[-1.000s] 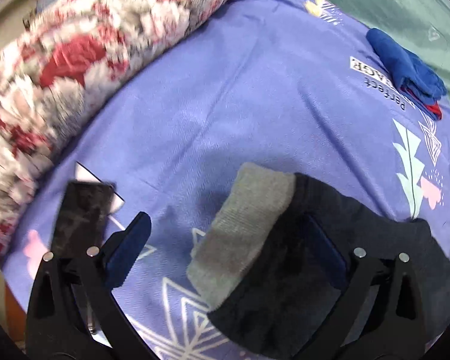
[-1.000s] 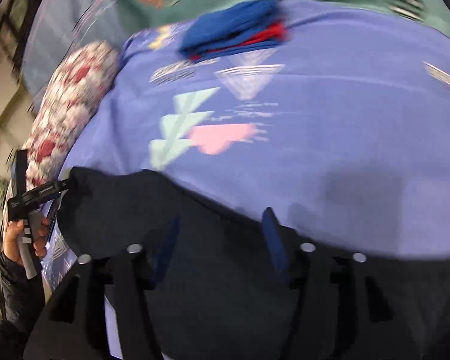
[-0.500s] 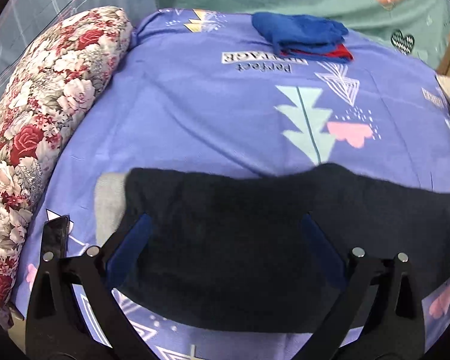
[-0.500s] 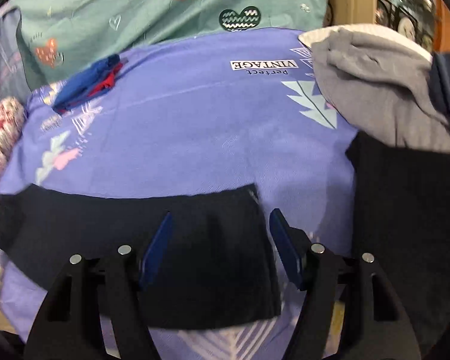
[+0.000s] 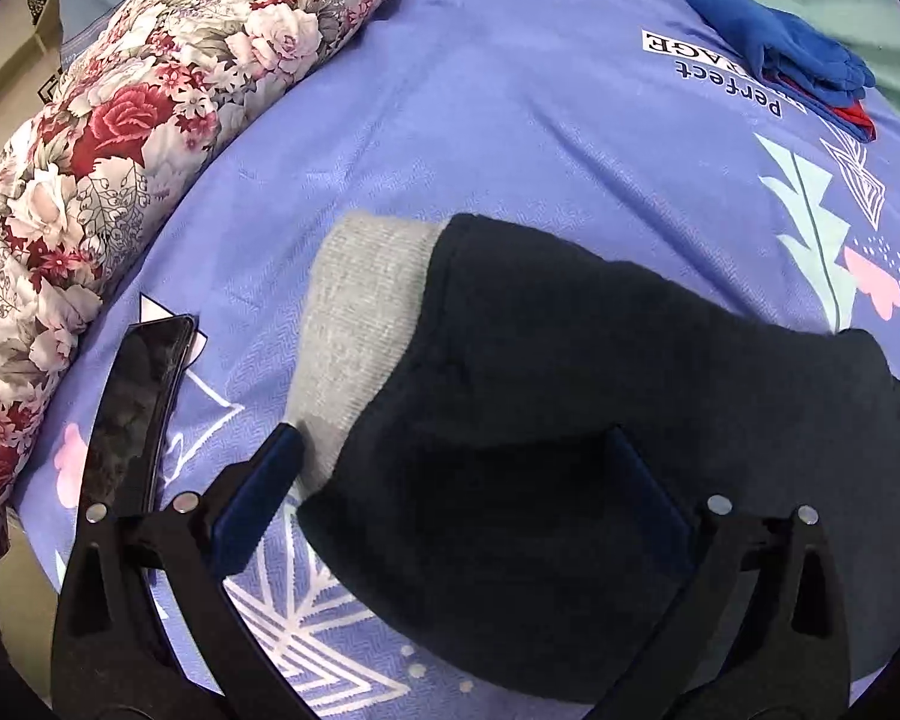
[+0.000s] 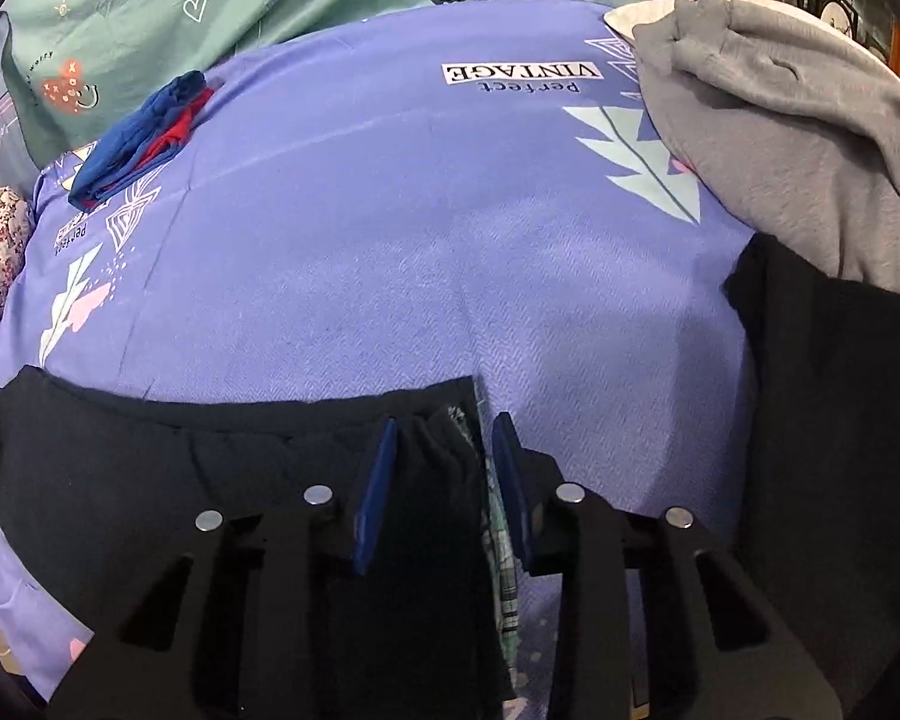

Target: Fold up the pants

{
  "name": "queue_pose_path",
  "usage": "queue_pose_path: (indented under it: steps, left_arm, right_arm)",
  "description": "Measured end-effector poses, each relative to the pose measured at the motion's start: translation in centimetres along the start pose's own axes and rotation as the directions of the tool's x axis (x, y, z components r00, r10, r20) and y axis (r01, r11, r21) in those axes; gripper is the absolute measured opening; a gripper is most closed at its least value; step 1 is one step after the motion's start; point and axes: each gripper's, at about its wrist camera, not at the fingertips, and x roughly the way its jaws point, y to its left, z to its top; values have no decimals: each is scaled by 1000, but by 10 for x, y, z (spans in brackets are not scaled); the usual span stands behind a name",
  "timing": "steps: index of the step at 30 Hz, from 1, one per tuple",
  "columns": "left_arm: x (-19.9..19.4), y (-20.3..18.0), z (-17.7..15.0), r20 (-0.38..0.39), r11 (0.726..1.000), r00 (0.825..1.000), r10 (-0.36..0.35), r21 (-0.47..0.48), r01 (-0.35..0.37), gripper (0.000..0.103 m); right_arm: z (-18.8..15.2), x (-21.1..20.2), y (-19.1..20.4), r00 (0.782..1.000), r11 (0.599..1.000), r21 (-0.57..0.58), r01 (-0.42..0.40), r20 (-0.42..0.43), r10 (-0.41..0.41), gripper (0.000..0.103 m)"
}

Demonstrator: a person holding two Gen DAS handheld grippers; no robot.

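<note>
**Pants flat on bedsheet**

Left gripper (image 5: 450,468) spread wide over the black pants (image 5: 570,396), lower centre (grey cuff (image 5: 360,324) at left, phone (image 5: 135,408) further left). Right gripper (image 6: 444,438) narrowed, pinching the pants' bunched edge.

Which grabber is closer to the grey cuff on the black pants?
Left. The left gripper hangs open over the pants, one finger right by the grey cuff. The right gripper is at the pants' other end; no cuff shows there.
</note>
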Motion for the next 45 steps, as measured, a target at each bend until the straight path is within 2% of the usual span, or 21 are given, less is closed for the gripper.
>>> queue_pose_path:
  steps: [4, 6, 7, 8, 12, 16, 20, 23, 24, 26, 27, 28, 29, 30, 32, 34, 37, 41, 45]
  left_arm:
    - [0, 0, 1, -5, 1000, 1000, 0, 7, 0, 101]
    - [0, 3, 0, -10, 1000, 1000, -11, -8, 11, 101]
    - [1, 3, 0, -11, 1000, 1000, -12, -9, 11, 101]
    - [1, 2, 0, -11, 1000, 1000, -11, -6, 10, 101]
    - [2, 1, 1, -16, 1000, 1000, -9, 1, 9, 101]
    - [3, 3, 4, -16, 1000, 1000, -21, -1, 21, 101]
    - [3, 6, 3, -9, 1000, 1000, -26, -5, 26, 101]
    - [4, 6, 4, -14, 1000, 1000, -22, 1, 22, 101]
    - [3, 7, 5, -17, 1000, 1000, -22, -1, 22, 101]
    - [3, 9, 6, -28, 1000, 999, -22, -13, 22, 101]
    - [2, 10, 6, -36, 1000, 999, -24, -21, 23, 101]
    - [1, 10, 6, -38, 999, 999, -23, -26, 22, 101]
    - [-3, 10, 6, -32, 999, 999, -21, -26, 21, 101]
    - [-7, 7, 6, -19, 1000, 1000, -18, -15, 18, 101]
    - [-16, 1, 4, 7, 1000, 1000, -18, 16, 18, 101]
    - [-24, -7, 3, 30, 998, 999, -32, 48, 31, 101]
    - [-36, -25, 0, 56, 993, 996, -70, 104, 64, 101]
    - [-46, -40, -5, 65, 984, 992, -111, 149, 101, 101]
    - [-49, -41, -13, 57, 977, 988, -142, 168, 131, 101]
  right_arm:
    - [2, 6, 8, 1000, 998, -69, -7, -29, 5, 35]
    - [2, 7, 15, 999, 993, -107, 41, -25, -44, 19]
    - [2, 7, 16, 998, 993, -111, 49, -20, -52, 6]
    - [2, 5, 17, 999, 993, -106, 51, -13, -52, 4]
    - [12, -17, 15, 996, 997, -66, 37, 79, -32, 3]
    - [21, -42, 19, 985, 999, -47, 19, 173, -11, 3]
    - [17, -16, 10, 992, 997, -22, 68, 112, -65, 3]
    - [5, 17, 4, 981, 981, -46, 187, 52, -185, 1]
    - [4, 20, -1, 978, 977, -20, 210, 9, -210, 0]
    - [1, 10, -9, 977, 977, 28, 213, 23, -214, 1]
    - [-1, 2, -13, 979, 979, 50, 200, 32, -202, 8]
    - [-4, -9, -18, 986, 984, 80, 162, 37, -165, 23]
    - [-8, -20, -23, 992, 987, 111, 115, 42, -120, 43]
    - [-12, -31, -28, 995, 987, 141, 76, 50, -84, 49]
    - [-25, -54, -38, 998, 977, 208, -37, 51, 27, 51]
    - [-40, -67, -46, 991, 953, 270, -133, 15, 134, 51]
    - [-59, -71, -52, 971, 916, 343, -207, -43, 235, 51]
    - [-72, -64, -50, 941, 866, 421, -271, -74, 331, 51]
    - [-78, -48, -39, 931, 846, 464, -262, -108, 347, 51]
